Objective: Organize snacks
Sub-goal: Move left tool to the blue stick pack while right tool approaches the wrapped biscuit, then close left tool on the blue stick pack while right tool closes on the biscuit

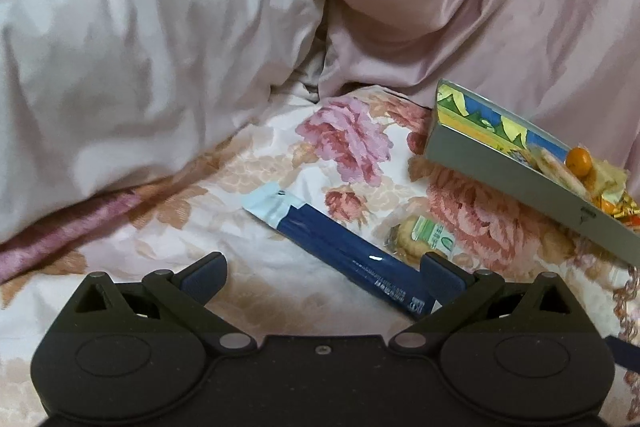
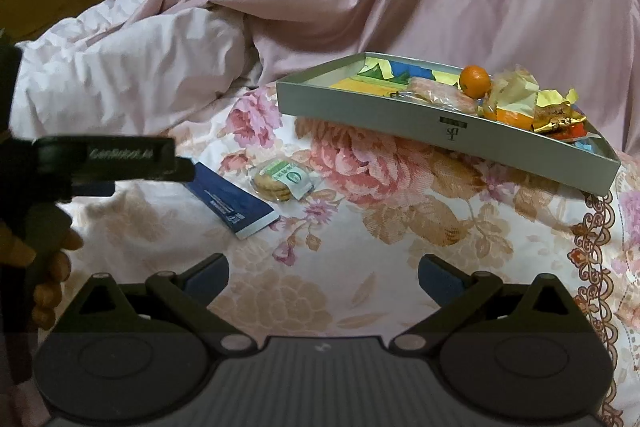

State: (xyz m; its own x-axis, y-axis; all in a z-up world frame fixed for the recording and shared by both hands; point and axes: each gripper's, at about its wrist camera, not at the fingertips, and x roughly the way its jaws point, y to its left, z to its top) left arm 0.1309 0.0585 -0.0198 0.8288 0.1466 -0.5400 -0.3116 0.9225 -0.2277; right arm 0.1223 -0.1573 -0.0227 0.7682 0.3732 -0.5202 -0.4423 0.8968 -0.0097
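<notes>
One blue packet [image 1: 344,251] lies between left tool [image 1: 322,277] fingers.

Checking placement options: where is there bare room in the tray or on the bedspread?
Free: the tray's left end, left of the orange; and the bedspread between the right gripper and tray. Crowded: the tray's right end, and around the blue packet and biscuit pack.

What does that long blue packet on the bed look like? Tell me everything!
The long blue packet is a slim, flat, shiny wrapper, dark navy with pale light-blue ends and small white print. It lies flat and slanted on the flowery bedspread, outside the grey tray. A clear-wrapped cookie pack lies right beside it. The left gripper hovers open above its near end, not gripping it. It looks sealed and unopened.
</notes>
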